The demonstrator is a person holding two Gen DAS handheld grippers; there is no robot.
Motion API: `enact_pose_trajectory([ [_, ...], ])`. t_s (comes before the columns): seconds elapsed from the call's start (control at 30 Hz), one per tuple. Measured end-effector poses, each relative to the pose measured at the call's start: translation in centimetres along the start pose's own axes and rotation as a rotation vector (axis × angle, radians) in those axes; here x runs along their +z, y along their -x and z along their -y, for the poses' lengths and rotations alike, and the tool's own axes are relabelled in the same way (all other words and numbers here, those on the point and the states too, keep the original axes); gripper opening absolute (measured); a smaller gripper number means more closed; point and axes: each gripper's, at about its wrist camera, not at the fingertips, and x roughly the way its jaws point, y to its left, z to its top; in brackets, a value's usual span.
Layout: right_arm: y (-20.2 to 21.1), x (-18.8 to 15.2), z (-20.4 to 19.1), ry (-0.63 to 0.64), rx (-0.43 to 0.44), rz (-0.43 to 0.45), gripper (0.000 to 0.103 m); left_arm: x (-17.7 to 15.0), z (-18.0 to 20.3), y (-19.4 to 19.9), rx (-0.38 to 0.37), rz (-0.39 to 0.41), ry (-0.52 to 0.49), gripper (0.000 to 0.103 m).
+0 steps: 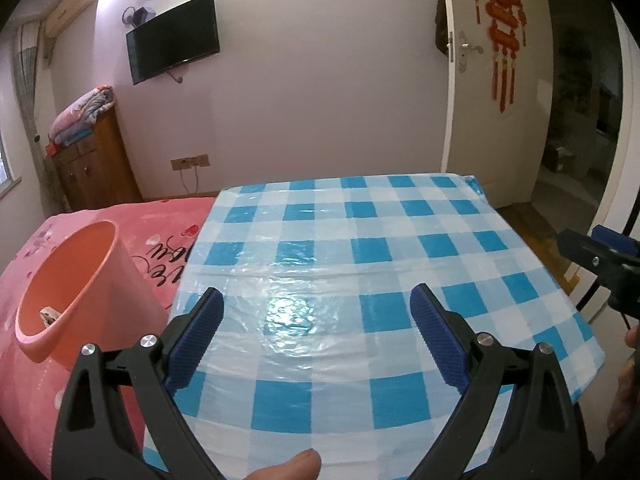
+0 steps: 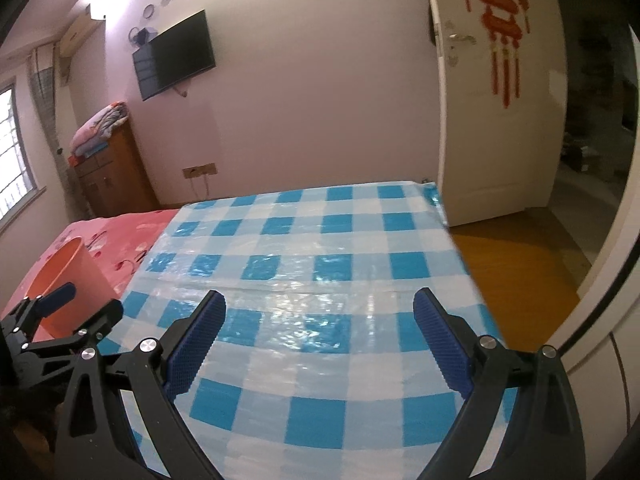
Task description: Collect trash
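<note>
Left gripper (image 1: 316, 308): spread wide, empty, above worktop.
Right gripper (image 2: 320, 312): likewise spread, empty.
Worktop (image 1: 400, 248): checked plastic cover, no trash visible.
Bin (image 1: 76, 280): orange, left on bed (image 1: 160, 232), one scrap (image 1: 49, 315) inside; collection likely finished.

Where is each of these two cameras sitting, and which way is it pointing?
Left wrist: on the left gripper, looking across the checked tablecloth towards the TV; its open fingers and a thumb show.
Right wrist: on the right gripper, facing the same way; its open fingers show.
Shared: tablecloth, orange bin, TV, door; each sees the other gripper.
</note>
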Motion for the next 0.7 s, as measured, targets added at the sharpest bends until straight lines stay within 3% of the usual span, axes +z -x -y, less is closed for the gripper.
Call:
enact_pose_trajectory([
  [0.27,2.1,0.1,1.4,-0.009,-0.063,0.056,0.094,0.4,0.1,1.1,0.011,0.019,0.005,0.098],
  [0.7,4.6,0.4,0.5,0.037,-0.111,0.129,0.094,0.8,0.3,2.4,0.015,0.043,-0.01,0.098],
])
